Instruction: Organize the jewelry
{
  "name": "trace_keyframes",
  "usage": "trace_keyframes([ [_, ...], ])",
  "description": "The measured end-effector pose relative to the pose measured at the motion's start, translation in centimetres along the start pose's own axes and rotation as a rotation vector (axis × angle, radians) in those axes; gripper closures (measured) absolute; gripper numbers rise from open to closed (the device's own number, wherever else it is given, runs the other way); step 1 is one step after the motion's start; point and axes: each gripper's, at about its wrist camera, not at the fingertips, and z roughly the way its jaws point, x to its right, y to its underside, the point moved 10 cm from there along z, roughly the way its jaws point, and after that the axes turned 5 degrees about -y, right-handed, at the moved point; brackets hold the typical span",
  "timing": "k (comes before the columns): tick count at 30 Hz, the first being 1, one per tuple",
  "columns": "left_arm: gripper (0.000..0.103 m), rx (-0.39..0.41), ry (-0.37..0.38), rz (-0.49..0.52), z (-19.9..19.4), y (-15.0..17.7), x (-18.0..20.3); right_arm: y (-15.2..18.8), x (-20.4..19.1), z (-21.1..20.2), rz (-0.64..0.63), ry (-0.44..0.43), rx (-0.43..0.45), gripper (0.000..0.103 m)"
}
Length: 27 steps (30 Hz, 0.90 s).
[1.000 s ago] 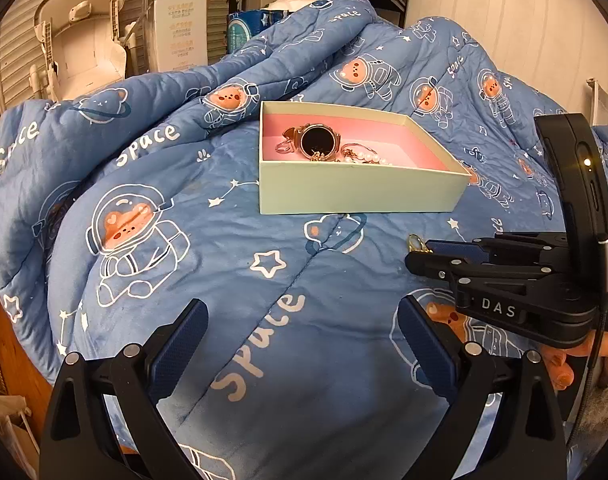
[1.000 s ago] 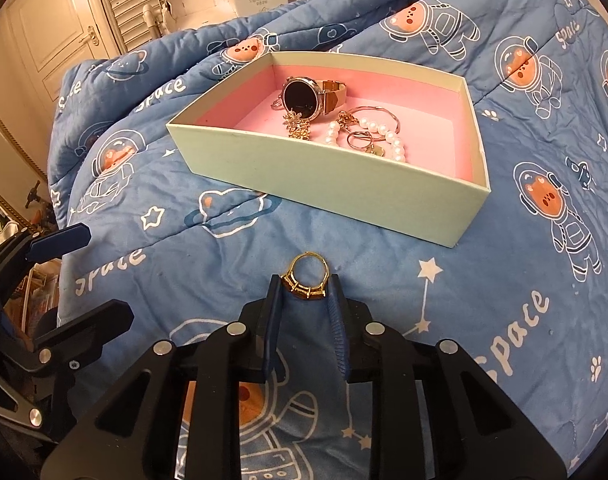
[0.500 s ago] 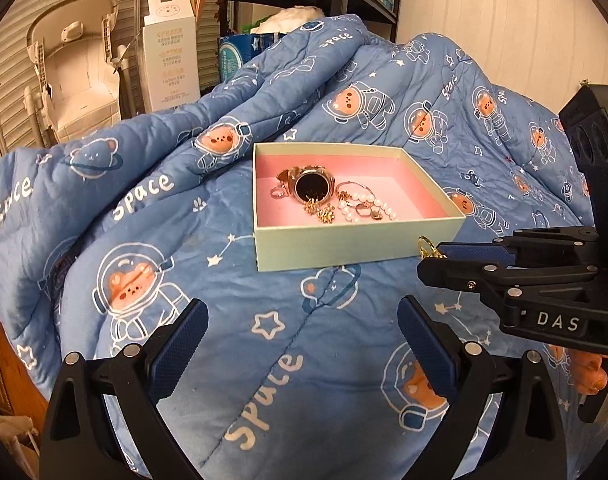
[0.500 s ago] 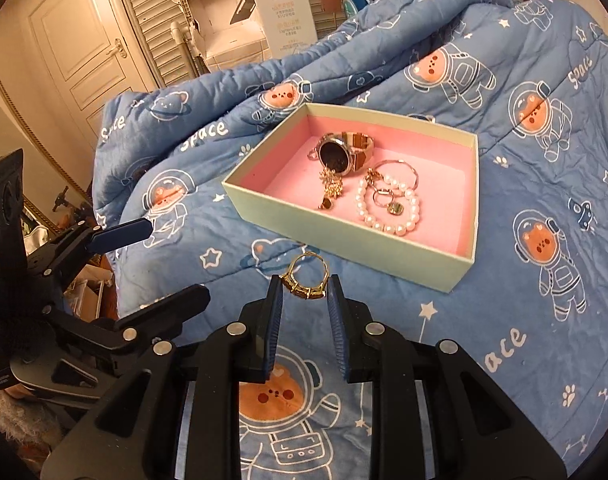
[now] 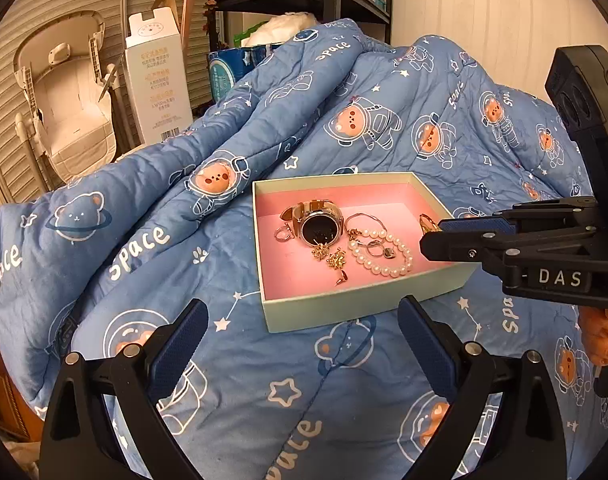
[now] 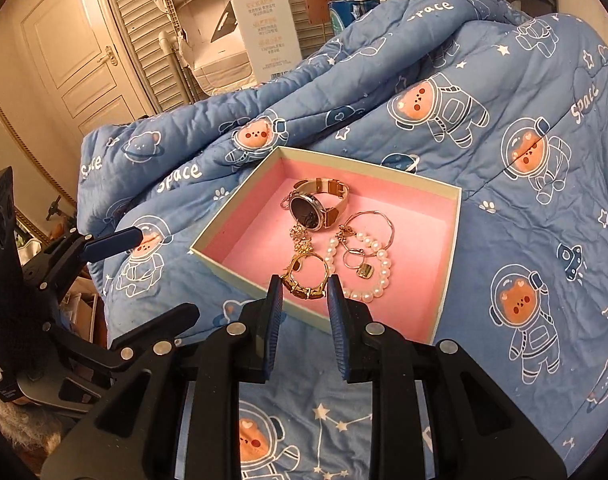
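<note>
The right gripper (image 6: 303,300) pinches a gold ring (image 6: 304,276) between its ribbed blue pads (image 6: 273,312), holding it in the air over the near wall of the jewelry box (image 6: 448,280). The ring is a thin round hoop with a chunky, bamboo-like segmented band along its lower arc, where the pads bite it. It stands upright, its open face toward the camera and the hoop rising toward 12 o'clock.

The box is a shallow rectangular card tray, pale green outside and matte pink inside, resting on a soft quilted blue duvet (image 6: 524,80) printed with astronaut bears. In the right wrist view its long axis runs roughly from 7 to 1 o'clock.

Inside it lie a rose-gold watch (image 6: 316,206) with a dark round dial at 12 o'clock, a glossy pearl bracelet (image 6: 384,268) at 3 o'clock, and small gold filigree charms (image 5: 330,256) near the middle.

The left gripper (image 5: 304,344) hangs with its jaws spread wide and nothing between them, at 6 o'clock of the box in its own view.
</note>
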Motion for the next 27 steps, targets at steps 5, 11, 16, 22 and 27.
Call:
trace_keyframes([
  [5, 0.009, -0.037, 0.024, -0.020, 1.5, -0.8, -0.3, -0.9, 1.2, 2.6, -0.002, 0.016, -0.066, 0.079],
  [11, 0.009, -0.074, 0.038, -0.038, 2.6, -1.4, -0.7, -0.7, 2.6, 5.4, -0.003, 0.045, -0.151, 0.079],
  [16, 0.009, -0.086, 0.040, -0.048, 3.0, -1.1, -1.0, -0.7, 3.2, 6.9, 0.001, 0.055, -0.188, 0.079],
  [22, 0.009, -0.100, 0.039, -0.051, 3.2, -0.6, -1.1, -0.7, 3.6, 8.0, -0.004, 0.080, -0.210, 0.079],
  [27, 0.009, -0.103, 0.038, -0.048, 3.4, -0.5, -1.2, -0.7, 3.7, 8.3, -0.009, 0.093, -0.215, 0.079],
])
